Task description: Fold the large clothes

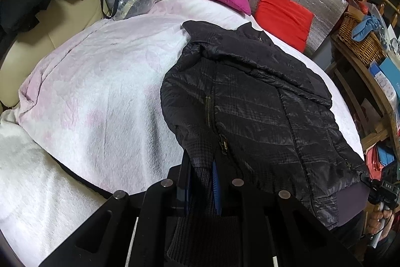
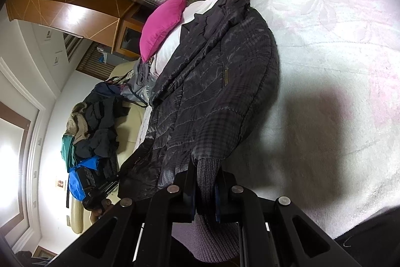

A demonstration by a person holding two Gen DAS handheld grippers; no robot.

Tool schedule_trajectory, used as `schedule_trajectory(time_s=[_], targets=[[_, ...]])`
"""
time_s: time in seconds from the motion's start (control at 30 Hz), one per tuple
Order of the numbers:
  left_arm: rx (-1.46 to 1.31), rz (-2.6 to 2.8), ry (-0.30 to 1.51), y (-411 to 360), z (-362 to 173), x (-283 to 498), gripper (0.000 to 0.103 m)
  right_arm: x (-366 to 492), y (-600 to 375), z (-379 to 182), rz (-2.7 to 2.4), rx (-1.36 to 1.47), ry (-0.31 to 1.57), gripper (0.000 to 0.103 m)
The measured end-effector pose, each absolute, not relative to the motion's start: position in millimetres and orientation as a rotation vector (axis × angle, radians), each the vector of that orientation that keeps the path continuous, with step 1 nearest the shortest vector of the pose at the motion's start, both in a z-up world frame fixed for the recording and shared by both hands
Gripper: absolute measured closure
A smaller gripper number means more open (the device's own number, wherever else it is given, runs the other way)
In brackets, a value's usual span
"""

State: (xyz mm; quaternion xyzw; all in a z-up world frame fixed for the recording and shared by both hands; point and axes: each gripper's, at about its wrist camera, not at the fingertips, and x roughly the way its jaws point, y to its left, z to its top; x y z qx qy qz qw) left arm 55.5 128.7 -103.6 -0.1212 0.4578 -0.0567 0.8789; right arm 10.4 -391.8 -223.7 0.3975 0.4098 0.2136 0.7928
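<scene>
Both the left gripper [image 1: 200,174] and right gripper [image 2: 206,182] pinch the black quilted puffer jacket's [image 1: 250,101] ribbed knit hem at the bed's [image 1: 100,81] near edge; slick padding may slip free, spoiling the fold.

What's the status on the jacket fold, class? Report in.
Left gripper shut on jacket ribbed hem. Right gripper shut on the hem too. Jacket partly spread on bed blanket. Nothing in the way.

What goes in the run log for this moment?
left gripper: shut on jacket cuff | right gripper: shut on jacket cuff | jacket: spread on blanket | fold: not yet done
</scene>
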Motion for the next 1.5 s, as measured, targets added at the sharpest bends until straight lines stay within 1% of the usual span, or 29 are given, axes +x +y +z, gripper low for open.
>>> schedule_trajectory(time_s=[0.9, 1.17, 1.4, 1.5], targets=[[-0.289, -0.155, 0.929, 136, -95, 61, 0.088, 22, -387, -206, 0.475, 0.848, 0.854, 0.092], [-0.281, -0.133, 0.945, 133, -100, 61, 0.088, 23, -390, -219, 0.482, 0.879, 0.864, 0.092], [-0.279, -0.133, 0.938, 133, -98, 61, 0.088, 27, -386, -206, 0.499, 0.861, 0.835, 0.092], [-0.3, -0.13, 0.944, 137, -102, 62, 0.088, 31, -387, -215, 0.493, 0.877, 0.871, 0.092]])
